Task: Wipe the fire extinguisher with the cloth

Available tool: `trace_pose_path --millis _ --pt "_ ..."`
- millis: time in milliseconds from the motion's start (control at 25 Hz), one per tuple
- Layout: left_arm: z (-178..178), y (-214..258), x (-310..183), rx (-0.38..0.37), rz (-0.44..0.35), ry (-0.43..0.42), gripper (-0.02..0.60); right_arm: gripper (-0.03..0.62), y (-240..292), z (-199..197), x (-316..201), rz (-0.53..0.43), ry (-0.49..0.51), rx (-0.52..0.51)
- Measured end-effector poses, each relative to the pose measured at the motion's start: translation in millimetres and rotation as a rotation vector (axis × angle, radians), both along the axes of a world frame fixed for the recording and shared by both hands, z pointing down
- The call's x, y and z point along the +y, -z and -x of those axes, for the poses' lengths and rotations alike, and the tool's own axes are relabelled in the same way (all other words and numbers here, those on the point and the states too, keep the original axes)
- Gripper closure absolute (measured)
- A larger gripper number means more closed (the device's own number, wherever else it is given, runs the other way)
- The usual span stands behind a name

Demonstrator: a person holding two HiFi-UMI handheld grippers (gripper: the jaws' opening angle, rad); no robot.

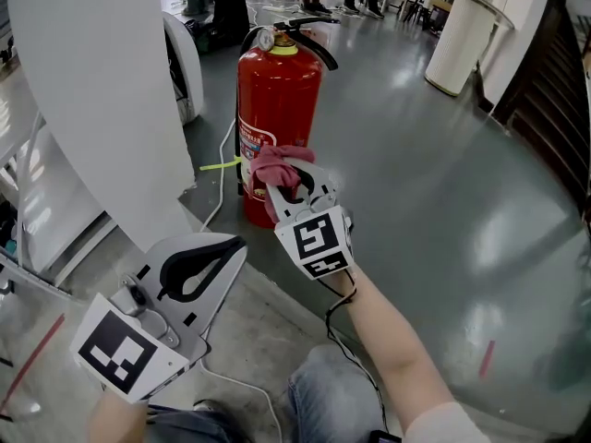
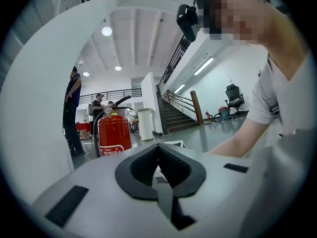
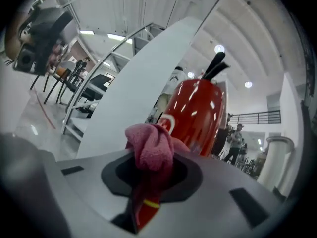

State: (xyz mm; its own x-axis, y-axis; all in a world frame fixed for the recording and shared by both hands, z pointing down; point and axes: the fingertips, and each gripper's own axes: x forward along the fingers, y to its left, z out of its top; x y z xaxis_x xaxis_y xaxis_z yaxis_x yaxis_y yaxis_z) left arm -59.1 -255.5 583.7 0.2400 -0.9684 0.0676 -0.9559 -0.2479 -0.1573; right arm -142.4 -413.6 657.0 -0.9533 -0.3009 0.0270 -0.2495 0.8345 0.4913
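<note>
Covered and unreadable
The cloth and right gripper cover the lower front of the fire extinguisher; its label print is too small to read.

fire extinguisher: white column close left | floor open right

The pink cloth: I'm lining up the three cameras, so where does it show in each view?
Head view: centre, cloth held in the right gripper, before the fire extinguisher.
Left gripper view: not in it.
Right gripper view: low centre, between the jaws.
Shared landmark: the red fire extinguisher, in all three.
</note>
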Motion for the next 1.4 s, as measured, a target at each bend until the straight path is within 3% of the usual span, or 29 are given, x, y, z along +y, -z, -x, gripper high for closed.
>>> trace_pose_path --millis 160,360,640,840,1080,1400 --pt "3.7 -4.9 3.5 -0.007 0.008 0.008 0.574 0.517 -76.7 4.0 3.3 0.048 -0.007 0.179" --pt "14.0 -9.2 3.6 -0.008 0.009 0.011 0.574 0.518 -72.5 2.6 4.9 0.081 -0.022 0.148" --pt "35.4 19.4 -12.1 -0.041 0.040 -0.025 0.574 0.517 54.7 4.7 2.5 0.088 -0.063 -0.096" --pt "50.4 69.5 -13.9 0.011 0.057 -0.045 0.574 0.518 104.1 12.8 -0.7 0.111 -0.075 -0.023" --pt "59.5 146.0 1.2 0.023 0.095 -0.028 0.574 0.517 155.9 8.0 16.0 0.176 -0.083 0.023" --pt "52.5 313.7 9.5 0.075 0.090 -0.038 0.574 0.517 331.5 -21.8 72.0 0.296 -0.019 -0.024"
